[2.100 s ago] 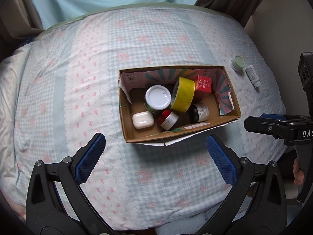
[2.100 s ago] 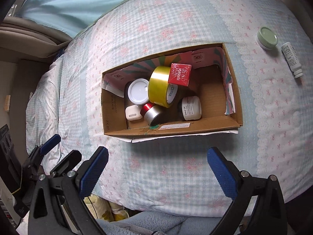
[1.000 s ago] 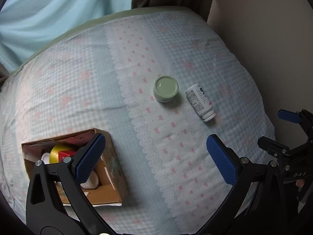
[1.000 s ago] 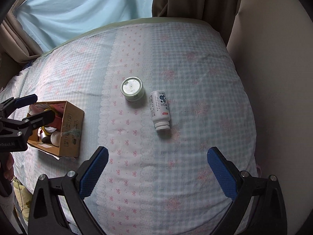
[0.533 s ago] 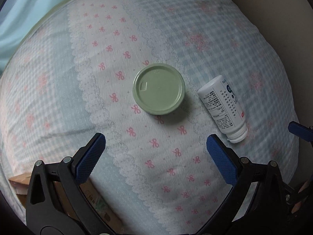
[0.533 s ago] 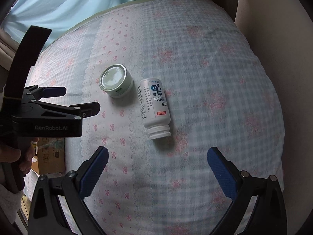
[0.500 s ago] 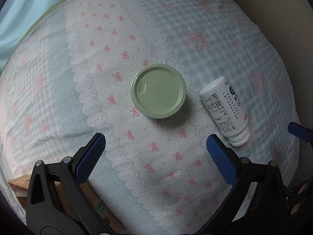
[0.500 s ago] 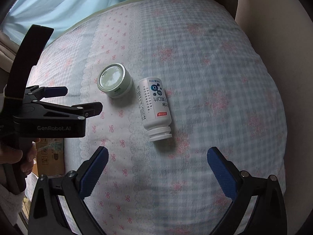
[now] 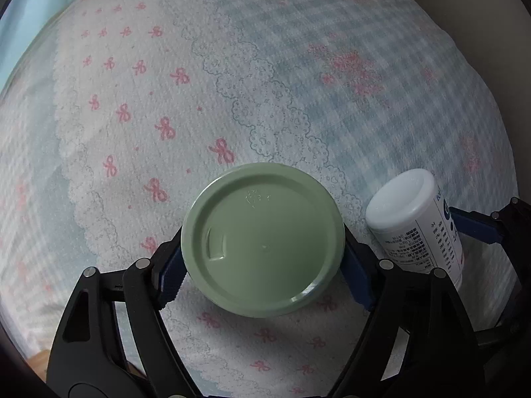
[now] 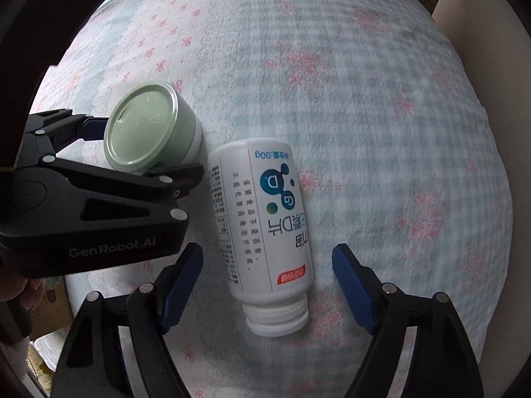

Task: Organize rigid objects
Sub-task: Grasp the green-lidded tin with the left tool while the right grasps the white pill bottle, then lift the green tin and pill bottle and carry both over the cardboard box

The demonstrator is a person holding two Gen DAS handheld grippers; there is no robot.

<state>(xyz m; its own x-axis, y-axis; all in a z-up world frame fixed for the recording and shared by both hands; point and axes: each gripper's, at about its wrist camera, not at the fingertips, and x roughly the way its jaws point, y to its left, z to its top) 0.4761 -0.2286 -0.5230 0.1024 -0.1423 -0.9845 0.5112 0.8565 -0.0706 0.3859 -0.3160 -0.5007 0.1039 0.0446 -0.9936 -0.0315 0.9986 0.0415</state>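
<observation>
Under everything lies the bedspread, checked pale blue with a white band of pink bows. On it the white bottle lies on its side, cap end toward me, just beside the green-lidded jar, which stands upright. My left gripper has its blue pads pressed against either side of the jar, pinching it just under the lid. My right gripper is spread wide around the bottle's cap end, and neither pad touches the bottle. A corner of the cardboard box shows low on the left, behind my left gripper.
</observation>
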